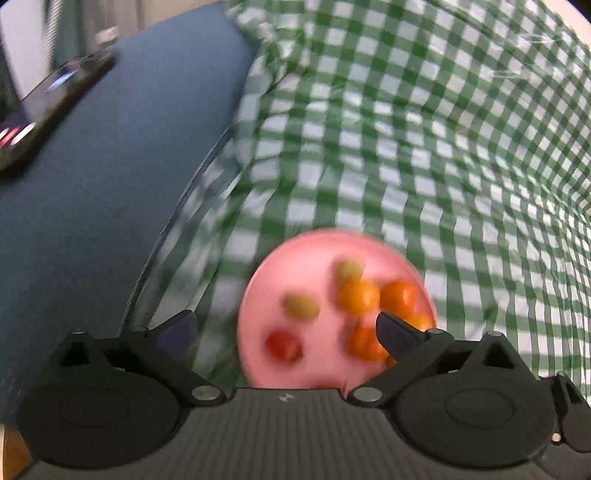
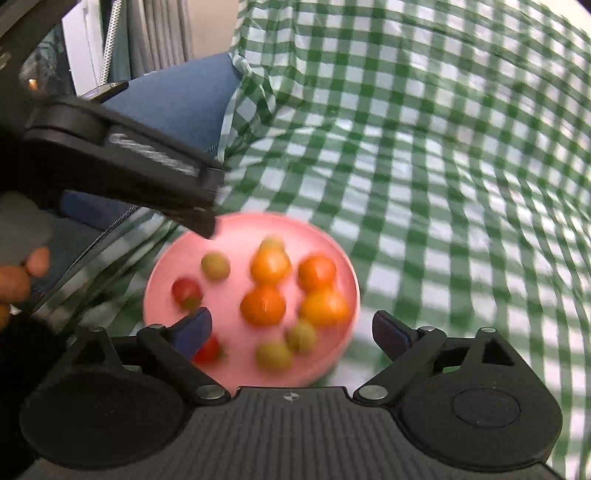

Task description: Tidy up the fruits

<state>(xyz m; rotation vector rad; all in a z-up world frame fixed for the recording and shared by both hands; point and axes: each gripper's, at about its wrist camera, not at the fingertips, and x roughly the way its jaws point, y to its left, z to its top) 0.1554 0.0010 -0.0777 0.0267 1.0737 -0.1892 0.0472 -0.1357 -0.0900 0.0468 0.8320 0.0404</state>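
Right gripper (image 2: 291, 332) fingers spread over pink plate (image 2: 236, 243) (only this view shows left gripper (image 2: 207, 225)).

A green-and-white checked cloth (image 1: 424, 155) covers the desk, creased and bunched at its far edge. Beside it stands a blue upholstered seat (image 1: 122, 177) with a dark device (image 1: 44, 110) lying on it. Behind, grey curtains (image 2: 159, 33) hang next to a white panel (image 2: 83, 44).
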